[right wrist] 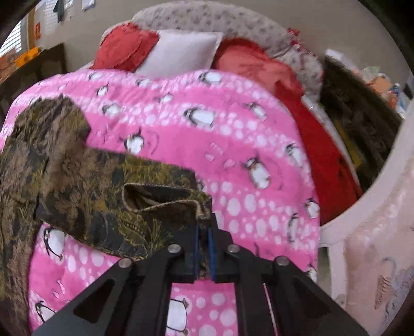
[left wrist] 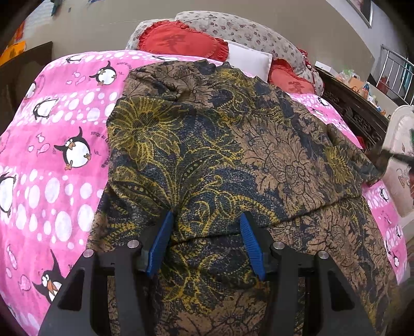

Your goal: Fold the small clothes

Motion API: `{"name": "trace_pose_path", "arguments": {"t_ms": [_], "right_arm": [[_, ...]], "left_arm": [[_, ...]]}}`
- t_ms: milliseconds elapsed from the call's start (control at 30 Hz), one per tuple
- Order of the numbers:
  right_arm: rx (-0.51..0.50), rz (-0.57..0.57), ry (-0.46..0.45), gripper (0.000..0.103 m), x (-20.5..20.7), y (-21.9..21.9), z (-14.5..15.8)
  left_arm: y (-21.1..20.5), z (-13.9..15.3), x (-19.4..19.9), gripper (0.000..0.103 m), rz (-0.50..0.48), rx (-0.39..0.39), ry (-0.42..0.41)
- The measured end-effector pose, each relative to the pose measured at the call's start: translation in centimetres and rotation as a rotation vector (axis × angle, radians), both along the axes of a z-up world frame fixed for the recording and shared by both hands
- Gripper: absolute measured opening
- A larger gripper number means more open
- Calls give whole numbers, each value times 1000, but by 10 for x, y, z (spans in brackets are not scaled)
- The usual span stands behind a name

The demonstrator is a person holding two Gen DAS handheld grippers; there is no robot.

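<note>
A bed [left wrist: 51,181] covered by a pink blanket [right wrist: 233,144] printed with penguins and white dots fills both wrist views. At its far left a dark wooden piece of furniture [left wrist: 23,77] stands against a beige wall [left wrist: 103,23]. Along the head of the bed, from left to right, lie a red frilled heart-shaped cushion [left wrist: 181,41], a small white pillow [left wrist: 248,60] and a second red cushion [left wrist: 292,80], all backed by a large floral-print bolster [left wrist: 245,31]. To the right, a dark carved cabinet [left wrist: 354,113] carries a clutter of small items too blurred to name, with a metal railing [left wrist: 396,72] behind it and a pale upholstered piece [right wrist: 375,232] beside the bed's right edge.

A dark floral garment [left wrist: 220,144], patterned in brown, navy and yellow, is spread across the middle of the blanket, its near part folded over on itself.

The left claw [left wrist: 205,245] points steeply down over the garment's near fold, its blue pads [left wrist: 160,245] standing partly apart with the cloth bunched between them; whether the pads press on the cloth cannot be told.

The right claw [right wrist: 204,248] also tilts downward at the garment's right side, its jaws closed tight on the hem of the sleeve [right wrist: 165,199], which is lifted off the blanket and stretched out to the right so that the open cuff gapes toward the camera. The right wrist view is smeared with motion blur.
</note>
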State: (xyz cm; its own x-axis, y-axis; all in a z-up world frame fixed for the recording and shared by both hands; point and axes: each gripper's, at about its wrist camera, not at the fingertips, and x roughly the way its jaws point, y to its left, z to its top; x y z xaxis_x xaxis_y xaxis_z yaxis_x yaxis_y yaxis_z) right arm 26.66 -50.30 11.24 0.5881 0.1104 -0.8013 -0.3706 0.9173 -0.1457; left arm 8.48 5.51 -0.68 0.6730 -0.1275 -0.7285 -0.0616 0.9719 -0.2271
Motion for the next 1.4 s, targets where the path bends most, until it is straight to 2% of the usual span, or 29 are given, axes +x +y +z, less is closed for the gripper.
{"name": "trace_pose_path", "arguments": {"t_ms": [133,233,300,400,567,667,800,900,1000,1067,1100,1167,1267,1300,1400], "right_arm": [[237,-213,-239,6,-34,-43,74],[370,-368,-338,6,-64,-71,112],[381,-358,-360,6,-76,-64,122],[384,-264,-358,6,-85,-22,128],[492,-72,-328,6,-83,87,126],[548,72,-261,6,-81,170,109],[595,235,-145,6,-82,280,67],[605,314,-49,6,-85,349,23],[537,329,51,6,-87,397,-35],[496,314,140,7,-89,411,-74],[474,318,176,7,-91,414,-86],[433,337,204,15,-106,412,-101],[383,372,158,35,-131,392,-98],[361,372,135,46,-138,380,-94],[247,347,74,47,-160,344,-98]], "left_arm": [[0,1,-1,34,0,-4,-2],[2,1,-2,34,1,-15,-6],[3,1,-2,34,1,-26,-8],[5,1,-2,34,1,-39,-11],[8,1,-3,34,4,-64,-17],[10,1,-3,34,6,-82,-20],[13,1,-4,34,6,-103,-25],[14,0,-4,34,8,-114,-28],[15,0,-5,34,8,-127,-31],[15,0,-6,34,9,-130,-32],[15,0,-7,34,6,-131,-33],[15,0,-7,34,4,-130,-34],[14,1,-9,34,2,-129,-37],[15,4,-10,34,4,-134,-40],[15,17,-6,34,-1,-166,-65]]}}
